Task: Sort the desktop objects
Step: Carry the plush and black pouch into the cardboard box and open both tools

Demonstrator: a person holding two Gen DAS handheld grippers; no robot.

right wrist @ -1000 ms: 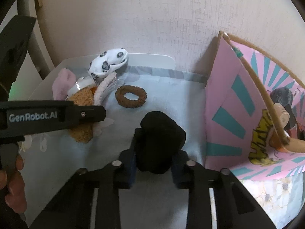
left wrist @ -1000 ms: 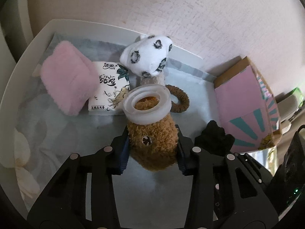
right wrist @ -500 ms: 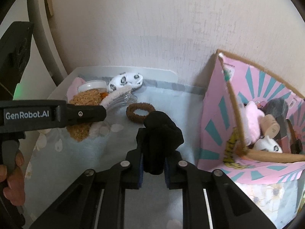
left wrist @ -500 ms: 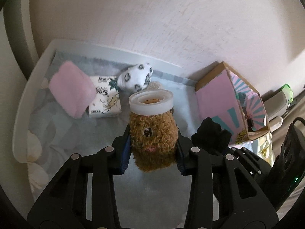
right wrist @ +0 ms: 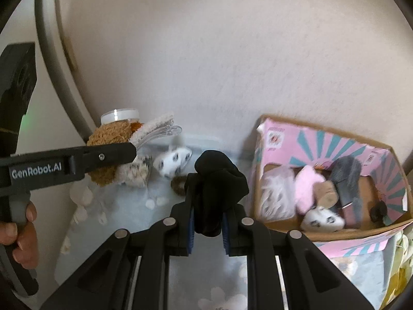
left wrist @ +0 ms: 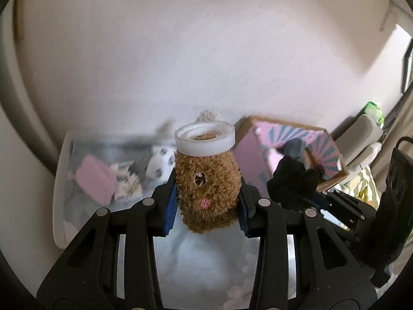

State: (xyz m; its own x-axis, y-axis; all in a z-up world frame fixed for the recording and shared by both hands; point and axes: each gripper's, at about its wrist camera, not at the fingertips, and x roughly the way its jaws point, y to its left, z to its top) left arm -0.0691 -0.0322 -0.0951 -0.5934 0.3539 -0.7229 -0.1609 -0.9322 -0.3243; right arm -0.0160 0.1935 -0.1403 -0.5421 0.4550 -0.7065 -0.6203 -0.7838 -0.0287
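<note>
Two tools grip a curly brown plush (left wrist: 207, 193) and crumpled black cloth (right wrist: 215, 188).

- Plush toy (left wrist: 207, 193): curly tan-brown, pink cheek patch, white ring cap (left wrist: 204, 140).
- Fabric bundle (right wrist: 216, 180): plain black.
- Cardboard box (right wrist: 361, 242): pink with teal sunburst stripes, brown edges.
- Left of the box, pouch (left wrist: 161, 162): white with dark spots.
- Pad (left wrist: 95, 182): pale pink.
- Bench cloth (left wrist: 206, 258): light blue, faint white flowers.

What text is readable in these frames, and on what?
"GenRobot.AI": white lettering on the side of the left hand-held gripper, right wrist view.
Print on the pink box: too blurred to read.
Print on the tissue pack: too blurred to read.
</note>
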